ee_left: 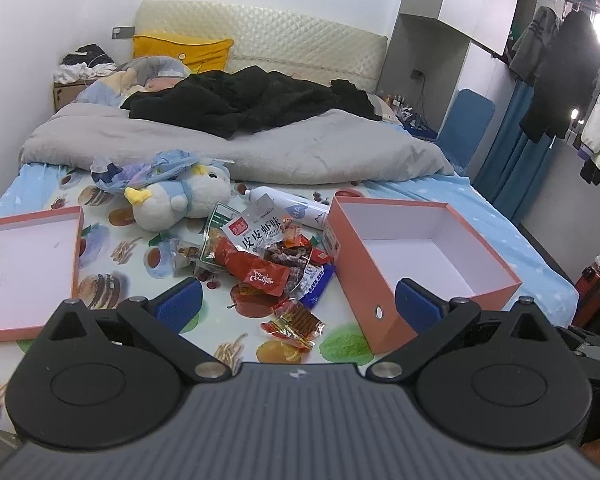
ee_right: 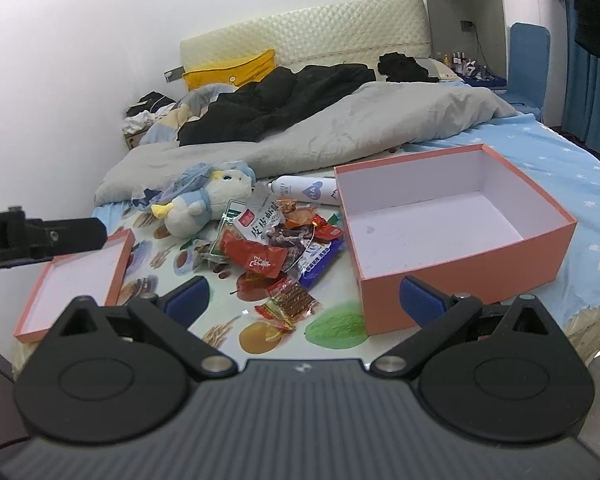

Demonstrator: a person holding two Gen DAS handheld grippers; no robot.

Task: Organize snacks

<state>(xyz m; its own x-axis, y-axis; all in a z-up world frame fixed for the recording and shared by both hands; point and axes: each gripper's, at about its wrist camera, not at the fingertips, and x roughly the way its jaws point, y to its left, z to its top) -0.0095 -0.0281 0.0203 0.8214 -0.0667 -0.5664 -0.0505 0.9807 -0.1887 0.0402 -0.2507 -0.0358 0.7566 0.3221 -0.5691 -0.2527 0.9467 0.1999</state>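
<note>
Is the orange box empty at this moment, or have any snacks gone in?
Empty. The orange box shows only its bare white floor and walls in both views; the snacks lie piled on the bed beside it.

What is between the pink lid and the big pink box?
In both views, a heap of snack packets lies on the printed sheet between the lid and the box, with a plush penguin just behind.

Box [ee_right: 460, 264] salmon outside, white inside; fingers [ee_left: 180, 304] blue-padded; red snack packet [ee_left: 256, 270]; food-print sheet [ee_left: 112, 256].
</note>
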